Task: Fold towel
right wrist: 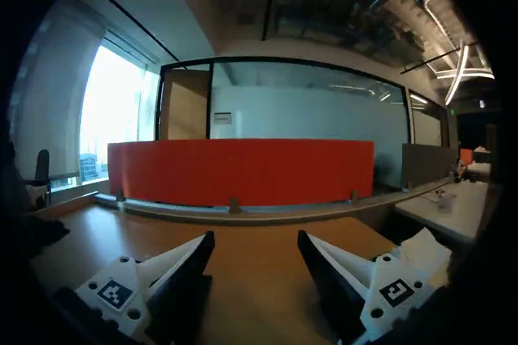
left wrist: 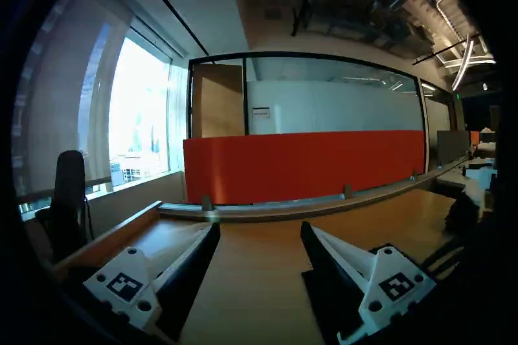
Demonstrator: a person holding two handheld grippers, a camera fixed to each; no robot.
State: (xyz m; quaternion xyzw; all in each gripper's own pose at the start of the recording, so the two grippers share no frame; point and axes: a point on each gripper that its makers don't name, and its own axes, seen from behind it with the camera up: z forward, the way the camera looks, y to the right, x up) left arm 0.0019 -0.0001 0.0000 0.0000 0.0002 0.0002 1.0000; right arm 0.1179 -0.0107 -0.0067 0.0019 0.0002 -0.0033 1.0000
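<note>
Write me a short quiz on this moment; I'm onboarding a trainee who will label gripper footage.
1. True or false: the left gripper has its fingers shut together.
2. What colour is the divider panel behind the desk? A blue, B orange, C green.
3. What is held between the fingers of the right gripper?
Key: 1 false, the fingers stand apart. 2 B. 3 nothing; bare wooden desk shows through the gap.

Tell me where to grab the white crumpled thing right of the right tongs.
Pinch the upturned top corner of the white crumpled thing, likely coming from its left across the brown wooden desk, where the open right tongs are; its lower part is hidden.
</note>
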